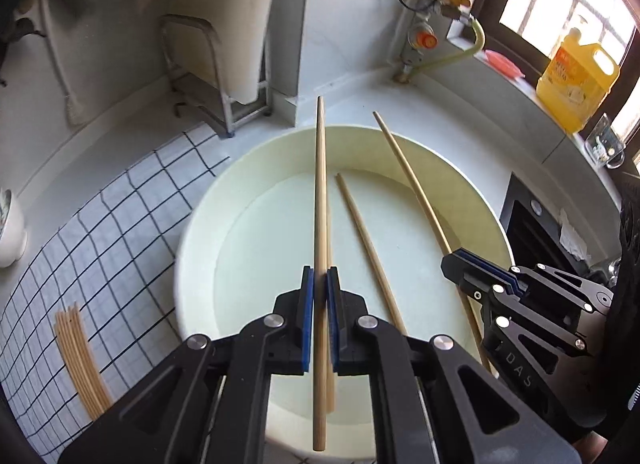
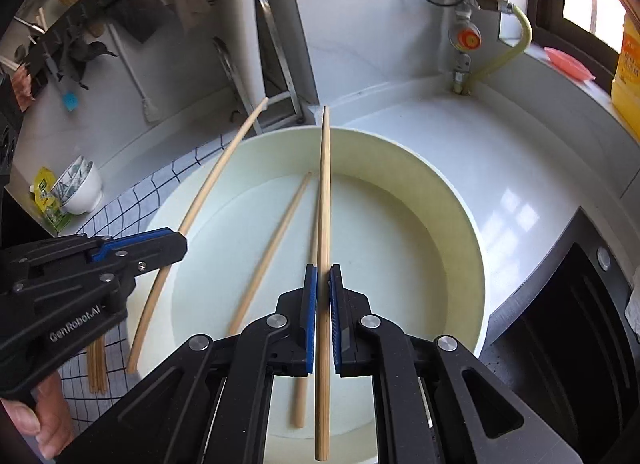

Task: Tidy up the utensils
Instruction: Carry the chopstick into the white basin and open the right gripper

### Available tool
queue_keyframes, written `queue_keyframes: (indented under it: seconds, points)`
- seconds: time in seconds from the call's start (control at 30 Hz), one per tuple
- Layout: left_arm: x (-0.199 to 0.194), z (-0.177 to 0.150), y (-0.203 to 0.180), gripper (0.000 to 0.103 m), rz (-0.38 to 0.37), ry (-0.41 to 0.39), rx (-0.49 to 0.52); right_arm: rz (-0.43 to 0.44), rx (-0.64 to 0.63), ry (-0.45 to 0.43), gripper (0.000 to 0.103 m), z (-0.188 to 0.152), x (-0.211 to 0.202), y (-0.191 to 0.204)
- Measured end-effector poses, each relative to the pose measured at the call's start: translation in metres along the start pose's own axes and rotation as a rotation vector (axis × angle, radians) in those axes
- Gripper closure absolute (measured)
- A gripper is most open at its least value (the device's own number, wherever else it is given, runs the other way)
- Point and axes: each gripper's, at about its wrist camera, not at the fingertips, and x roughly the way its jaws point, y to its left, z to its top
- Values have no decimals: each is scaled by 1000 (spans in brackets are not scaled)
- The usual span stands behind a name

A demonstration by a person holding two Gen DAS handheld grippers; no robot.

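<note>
A large cream basin [image 1: 200,224] [image 2: 460,224] sits on the white counter. My left gripper [image 1: 320,284] is shut on a wooden chopstick [image 1: 320,192] and holds it above the basin; in the right wrist view this gripper [image 2: 180,242] holds that chopstick [image 2: 208,188] at the left. My right gripper [image 2: 323,284] is shut on another chopstick [image 2: 324,204]; the left wrist view shows it [image 1: 450,260] with its chopstick [image 1: 408,168] at the right. Loose chopsticks [image 1: 360,232] [image 2: 272,248] lie in the basin. A bundle of chopsticks [image 1: 80,360] [image 2: 96,364] lies on the checked cloth.
The checked cloth [image 1: 112,224] covers the counter left of the basin. A white bowl [image 2: 80,188] stands at the far left. A yellow bottle [image 1: 576,84] and a glass [image 1: 606,144] stand on the sill. A black stove [image 2: 580,324] is at the right. A metal rack [image 1: 216,76] stands behind.
</note>
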Motion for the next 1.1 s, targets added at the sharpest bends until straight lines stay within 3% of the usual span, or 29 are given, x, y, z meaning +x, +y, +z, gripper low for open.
queue_keyframes:
  seconds: [0.4,0.7,0.73,0.8,0.87,1.03,1.1]
  points:
    - [50,0,-9,96,19,119,33,39,33,99,97,-4,43,-14]
    - [55,-2,-9,95,30,137,42,26,45,117,97,-7,47,-21]
    - [55,-2,-9,94,34,137,42,24,47,116,96,-7,46,-22]
    - [52,-3,-6,78,43,137,35,13,54,104,91,-6,43,-23]
    - [48,-3,-3,70,54,128,26,7,64,81,76,-6,38,-25]
    - [34,-4,5,66,68,105,0,8,52,52,75,-4,28,-23]
    - [25,-5,9,60,73,88,-14,14,47,46,75,-5,23,-21]
